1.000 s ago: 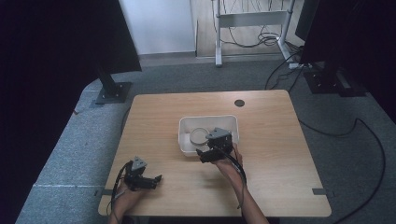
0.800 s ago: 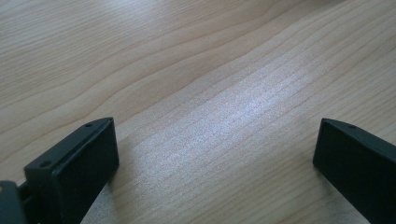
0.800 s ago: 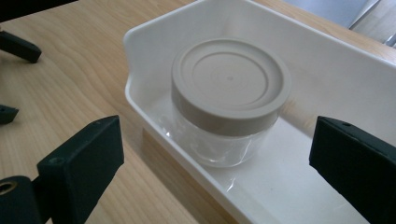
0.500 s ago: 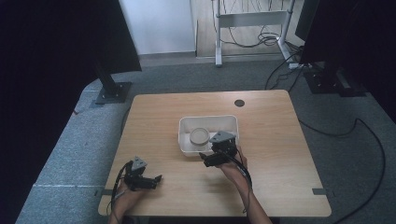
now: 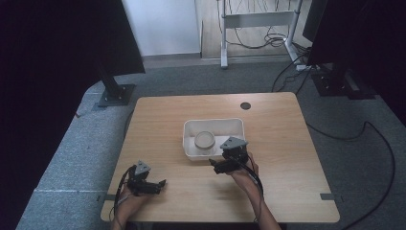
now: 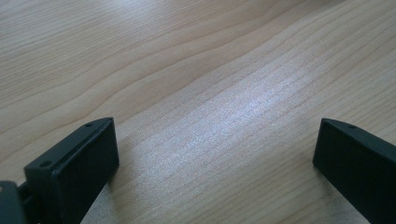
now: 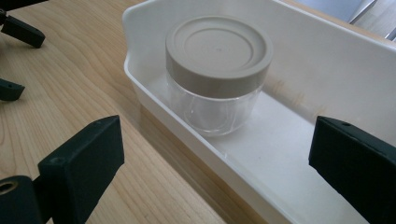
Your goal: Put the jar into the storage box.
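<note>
I hold my right gripper (image 7: 215, 154) wide open near the tray (image 7: 327, 60) to fit the jar (image 7: 217, 74), while my left gripper (image 6: 215, 158) rests wide on the table (image 6: 187, 56).

the high view looks forward and down from above the person's side, taking in the whole counter (image 5: 287, 143) and the floor beyond. the left claw view sits very close over bare wood, looking along its 2 jaws. the right claw view looks from low and near across the counter edge of the white tray (image 7: 299, 60) at the jar (image 7: 217, 74); tray and jar also appear, far smaller, in the high view.
</note>
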`<state>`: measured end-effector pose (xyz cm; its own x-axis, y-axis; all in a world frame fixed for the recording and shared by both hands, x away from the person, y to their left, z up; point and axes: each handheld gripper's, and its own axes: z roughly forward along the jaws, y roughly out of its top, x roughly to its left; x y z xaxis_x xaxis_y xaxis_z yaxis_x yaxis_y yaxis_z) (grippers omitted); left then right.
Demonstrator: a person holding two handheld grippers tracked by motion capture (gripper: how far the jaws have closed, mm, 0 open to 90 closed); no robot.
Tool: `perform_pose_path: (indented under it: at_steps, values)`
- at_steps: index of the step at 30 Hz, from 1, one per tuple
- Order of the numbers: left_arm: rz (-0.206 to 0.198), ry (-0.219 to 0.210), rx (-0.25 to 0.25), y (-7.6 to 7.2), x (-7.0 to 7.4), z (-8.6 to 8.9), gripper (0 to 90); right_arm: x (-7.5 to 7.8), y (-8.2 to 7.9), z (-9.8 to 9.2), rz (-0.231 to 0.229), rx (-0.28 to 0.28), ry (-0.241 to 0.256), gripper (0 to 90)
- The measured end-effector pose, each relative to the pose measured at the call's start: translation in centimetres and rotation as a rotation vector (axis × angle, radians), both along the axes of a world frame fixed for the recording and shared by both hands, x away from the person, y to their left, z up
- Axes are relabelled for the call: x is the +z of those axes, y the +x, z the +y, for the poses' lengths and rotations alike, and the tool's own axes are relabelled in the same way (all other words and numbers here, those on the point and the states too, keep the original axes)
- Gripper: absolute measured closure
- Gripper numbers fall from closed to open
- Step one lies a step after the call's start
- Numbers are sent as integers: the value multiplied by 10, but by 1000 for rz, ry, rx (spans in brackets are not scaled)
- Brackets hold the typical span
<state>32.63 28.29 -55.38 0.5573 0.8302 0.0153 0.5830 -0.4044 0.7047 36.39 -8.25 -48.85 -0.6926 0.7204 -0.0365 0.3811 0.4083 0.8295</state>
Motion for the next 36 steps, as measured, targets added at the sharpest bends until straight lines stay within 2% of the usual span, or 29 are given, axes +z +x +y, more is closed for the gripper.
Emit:
perform_pose_path:
  at_steps: [19, 36]
  values:
    - [1, 3, -1, 0, 0, 0, 0, -6, -13, -26, 0, -20, -2, 35]
    - [1, 3, -1, 0, 0, 0, 0, -13, -27, -55, 5, -64, -8, 38]
